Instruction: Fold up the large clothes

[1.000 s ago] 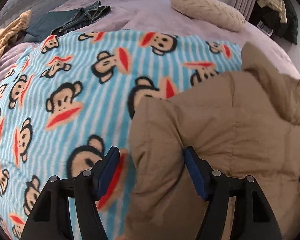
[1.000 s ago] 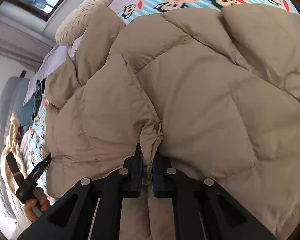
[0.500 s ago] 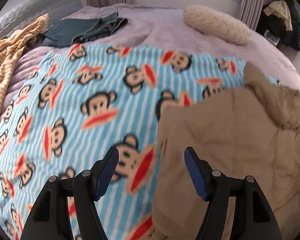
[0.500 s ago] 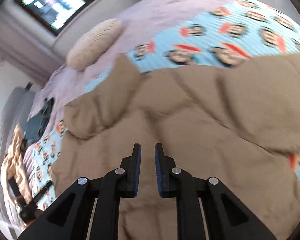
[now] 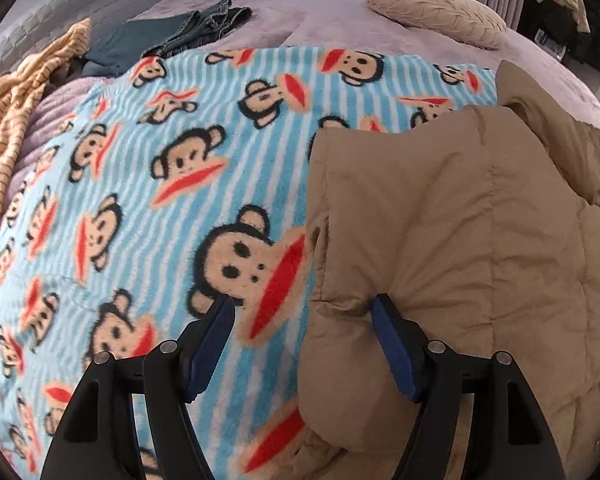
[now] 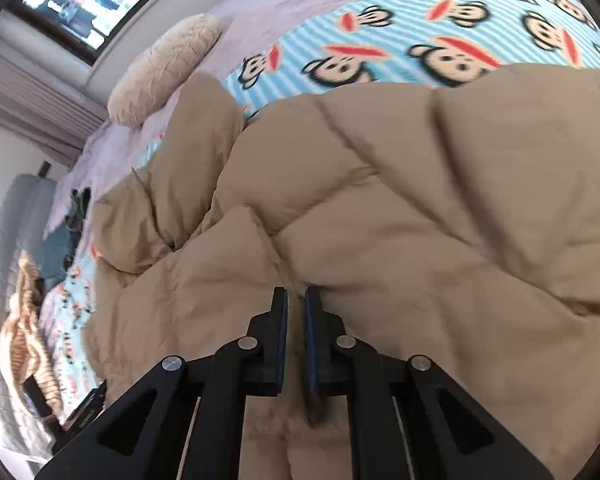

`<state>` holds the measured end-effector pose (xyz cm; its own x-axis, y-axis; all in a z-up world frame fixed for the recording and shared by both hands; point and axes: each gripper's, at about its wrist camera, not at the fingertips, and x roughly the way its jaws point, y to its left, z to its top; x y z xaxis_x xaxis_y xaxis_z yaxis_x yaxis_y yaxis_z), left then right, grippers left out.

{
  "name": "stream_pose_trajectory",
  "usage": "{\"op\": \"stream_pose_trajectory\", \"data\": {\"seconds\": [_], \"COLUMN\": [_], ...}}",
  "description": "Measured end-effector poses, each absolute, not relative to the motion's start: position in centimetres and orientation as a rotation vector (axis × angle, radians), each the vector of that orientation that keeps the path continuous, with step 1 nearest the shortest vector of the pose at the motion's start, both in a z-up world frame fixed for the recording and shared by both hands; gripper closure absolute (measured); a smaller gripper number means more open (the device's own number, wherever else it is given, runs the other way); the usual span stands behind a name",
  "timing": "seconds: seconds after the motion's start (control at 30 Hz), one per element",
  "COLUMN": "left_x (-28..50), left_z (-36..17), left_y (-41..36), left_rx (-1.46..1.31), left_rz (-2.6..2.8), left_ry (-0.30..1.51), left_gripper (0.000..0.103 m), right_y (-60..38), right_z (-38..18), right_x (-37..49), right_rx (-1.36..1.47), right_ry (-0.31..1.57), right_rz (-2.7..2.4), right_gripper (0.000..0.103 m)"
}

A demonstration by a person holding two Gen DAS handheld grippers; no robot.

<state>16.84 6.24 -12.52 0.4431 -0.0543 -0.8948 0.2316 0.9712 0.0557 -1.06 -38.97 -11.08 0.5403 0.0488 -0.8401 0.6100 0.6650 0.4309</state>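
Observation:
A large tan puffer jacket (image 5: 440, 220) lies folded on a blue striped monkey-print blanket (image 5: 140, 184) on the bed. My left gripper (image 5: 300, 312) is open, straddling the jacket's left edge, with its right pad (image 5: 380, 316) pressed against the fabric. In the right wrist view the jacket (image 6: 380, 200) fills the middle. My right gripper (image 6: 296, 300) is nearly shut with a narrow gap, low over the jacket; no fabric shows clearly between the jaws.
A beige pillow (image 5: 432, 12) lies at the far side of the lilac bedspread (image 5: 300, 12). Dark jeans (image 5: 192, 32) and a yellow striped garment (image 5: 16, 100) lie at the far left. A dark clothes pile (image 5: 568, 8) sits far right.
My right gripper has let go of the jacket fold it pinched and drawn back above the jacket. My left gripper lifted away, then came back down onto the jacket's left edge.

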Motion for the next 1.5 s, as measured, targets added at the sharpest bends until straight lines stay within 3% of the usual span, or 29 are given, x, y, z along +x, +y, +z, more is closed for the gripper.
{"op": "stream_pose_trajectory", "data": {"seconds": [0.03, 0.1, 0.17, 0.3, 0.43, 0.77, 1.23, 1.3, 1.5], "left_x": [16.7, 16.1, 15.4, 12.5, 9.0, 1.0, -3.7, -4.2, -5.4], "left_z": [-12.0, -10.7, -9.6, -8.3, -8.1, -8.5, -6.1, -6.1, -6.1], "left_y": [6.2, 6.1, 5.7, 3.3, -0.3, -10.3, -20.3, -21.3, -23.7], "left_rx": [0.186, 0.182, 0.183, 0.214, 0.271, 0.286, 0.34, 0.349, 0.376], "left_rz": [-0.177, -0.19, -0.205, -0.269, -0.368, -0.521, -0.636, -0.64, -0.644], "left_ry": [1.098, 1.092, 1.085, 1.103, 1.142, 1.231, 1.204, 1.207, 1.19], "left_gripper": [0.031, 0.031, 0.031, 0.031, 0.031, 0.031, 0.03, 0.005, 0.003], "right_y": [-39.3, -39.8, -39.8, -39.3, -39.0, -43.3, -56.3, -58.0, -62.1], "right_z": [-10.7, -10.1, -9.5, -8.9, -8.9, -8.4, -8.2, -8.4, -8.5], "right_x": [-1.9, -4.0, -6.0, -10.1, -13.1, -19.7, -29.5, -30.2, -30.4], "right_rx": [0.815, 0.864, 0.888, 0.912, 0.933, 1.063, 1.247, 1.276, 1.302], "right_ry": [0.954, 0.94, 0.923, 0.946, 0.977, 0.92, 0.685, 0.645, 0.561], "right_rz": [-0.378, -0.386, -0.394, -0.391, -0.396, -0.493, -0.721, -0.724, -0.696], "right_gripper": [0.087, 0.062, 0.047, 0.042, 0.024, 0.022, 0.021, 0.021, 0.021]}}
